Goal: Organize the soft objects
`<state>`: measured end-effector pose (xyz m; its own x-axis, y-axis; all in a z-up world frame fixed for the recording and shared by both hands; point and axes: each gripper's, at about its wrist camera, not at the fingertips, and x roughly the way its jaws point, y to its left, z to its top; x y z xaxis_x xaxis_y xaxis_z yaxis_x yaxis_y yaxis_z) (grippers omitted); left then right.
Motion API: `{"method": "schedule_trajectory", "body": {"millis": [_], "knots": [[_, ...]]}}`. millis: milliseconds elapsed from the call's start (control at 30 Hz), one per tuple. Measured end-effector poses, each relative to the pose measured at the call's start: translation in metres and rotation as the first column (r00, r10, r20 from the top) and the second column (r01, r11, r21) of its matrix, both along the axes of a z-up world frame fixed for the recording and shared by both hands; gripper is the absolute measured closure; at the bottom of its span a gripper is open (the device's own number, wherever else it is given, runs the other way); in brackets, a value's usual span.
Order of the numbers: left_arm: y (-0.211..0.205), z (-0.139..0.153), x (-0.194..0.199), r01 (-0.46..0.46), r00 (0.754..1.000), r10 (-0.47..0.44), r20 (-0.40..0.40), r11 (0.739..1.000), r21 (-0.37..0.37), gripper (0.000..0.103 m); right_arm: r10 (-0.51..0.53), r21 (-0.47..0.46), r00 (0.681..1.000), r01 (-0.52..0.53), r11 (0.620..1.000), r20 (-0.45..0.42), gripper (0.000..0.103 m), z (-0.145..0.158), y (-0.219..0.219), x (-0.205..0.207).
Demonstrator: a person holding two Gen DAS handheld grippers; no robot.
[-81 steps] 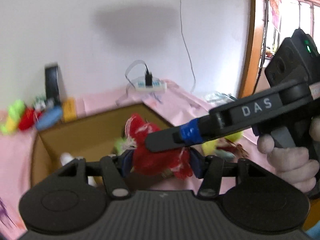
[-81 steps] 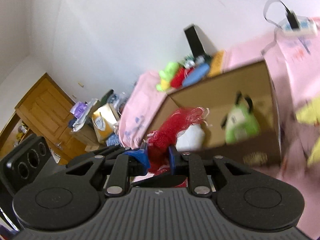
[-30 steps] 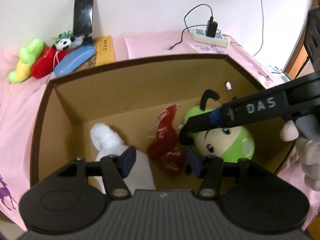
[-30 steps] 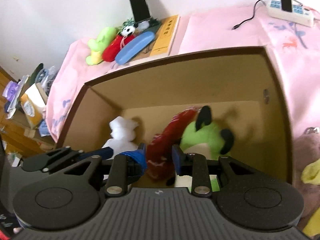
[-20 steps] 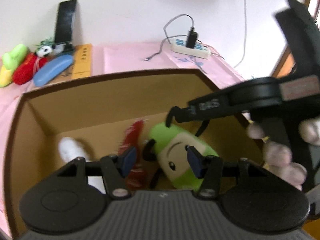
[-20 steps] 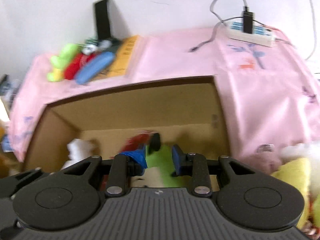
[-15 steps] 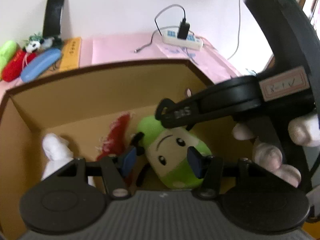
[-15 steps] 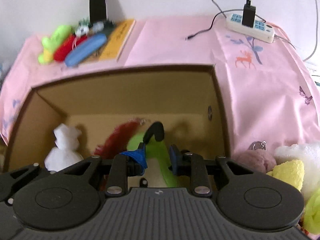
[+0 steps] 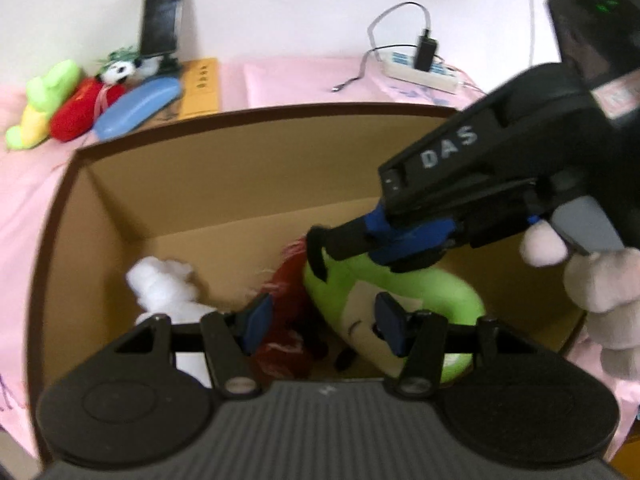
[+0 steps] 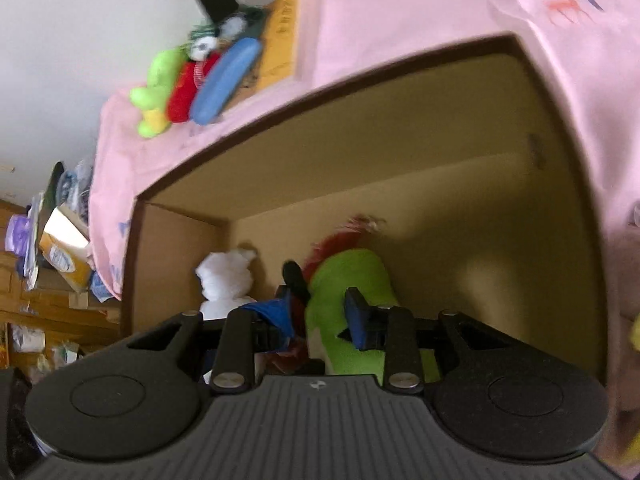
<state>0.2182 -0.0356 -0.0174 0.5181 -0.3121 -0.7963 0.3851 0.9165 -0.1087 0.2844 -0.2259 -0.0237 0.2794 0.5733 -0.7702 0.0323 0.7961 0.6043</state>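
Note:
An open cardboard box (image 9: 260, 114) holds a white plush (image 9: 164, 284), a red fringed plush (image 9: 284, 284) and a green plush (image 9: 432, 284) with black ears. My left gripper (image 9: 323, 326) hangs open over the red and green plush and holds nothing. My right gripper (image 9: 320, 244) reaches in from the right, its tips beside the green plush's black ear. In the right wrist view, the right gripper (image 10: 318, 314) has its jaws opening. The green plush (image 10: 352, 276) lies below the gap with no pad pressing on it that I can see. The white plush (image 10: 226, 280) stands to the left.
A person's hand (image 9: 600, 292) holds the right gripper's handle. Behind the box, on the pink cloth, lie a green-yellow plush (image 9: 44, 100), a red plush (image 9: 84, 108), a blue case (image 9: 136, 108), a yellow book (image 9: 200, 88), a propped phone (image 9: 162, 12) and a power strip (image 9: 424, 68).
The red plush, earlier held over the box by both grippers, now lies inside it. The right gripper has dipped and rolled toward the green plush. The left view has swung back left.

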Motion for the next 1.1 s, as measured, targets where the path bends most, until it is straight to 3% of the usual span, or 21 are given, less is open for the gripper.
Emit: {"method": "schedule_trajectory", "body": {"millis": [67, 100, 167, 267, 367, 533, 733, 900, 1100], "knots": [[0.011, 0.0, 0.001, -0.025, 1.0, 0.025, -0.001, 1.0, 0.008, 0.047, 0.051, 0.042, 0.999, -0.051, 0.998, 0.015, 0.09, 0.005, 0.008, -0.001], [0.014, -0.001, 0.002, -0.034, 0.999, 0.034, -0.008, 0.999, 0.006, 0.047, 0.062, 0.019, 0.997, -0.063, 0.998, 0.045, 0.09, 0.011, 0.011, -0.002], [0.018, -0.005, 0.004, -0.05, 0.998, 0.051, -0.027, 0.999, 0.005, 0.047, 0.073, -0.106, 0.986, -0.057, 0.993, 0.15, 0.09, 0.026, 0.014, -0.005], [0.017, -0.006, 0.003, -0.052, 0.998, 0.052, -0.026, 0.999, 0.003, 0.047, 0.102, -0.321, 0.961, -0.015, 0.947, 0.256, 0.09, 0.037, 0.014, -0.008], [0.01, -0.006, 0.003, -0.039, 0.999, 0.039, -0.028, 0.999, -0.002, 0.047, 0.127, -0.436, 0.966, -0.017, 0.9, 0.225, 0.09, 0.028, 0.009, -0.002], [0.01, 0.0, -0.003, -0.024, 1.0, 0.024, -0.009, 0.999, -0.034, 0.047, 0.148, -0.462, 0.978, -0.063, 0.885, 0.149, 0.09, 0.016, 0.009, -0.003], [0.0, 0.019, -0.015, 0.065, 0.998, -0.064, 0.01, 0.991, -0.115, 0.047, 0.084, -0.377, 0.996, -0.073, 0.923, 0.012, 0.09, 0.013, -0.006, -0.002], [-0.022, 0.021, -0.019, 0.152, 0.987, -0.158, -0.016, 0.968, -0.198, 0.047, 0.042, -0.194, 0.994, -0.062, 0.979, -0.105, 0.089, -0.005, -0.019, 0.006], [-0.033, 0.01, -0.015, 0.164, 0.982, -0.182, -0.056, 0.959, -0.231, 0.049, 0.043, -0.021, 0.987, -0.047, 0.999, -0.156, 0.084, -0.021, -0.016, 0.007]]}}
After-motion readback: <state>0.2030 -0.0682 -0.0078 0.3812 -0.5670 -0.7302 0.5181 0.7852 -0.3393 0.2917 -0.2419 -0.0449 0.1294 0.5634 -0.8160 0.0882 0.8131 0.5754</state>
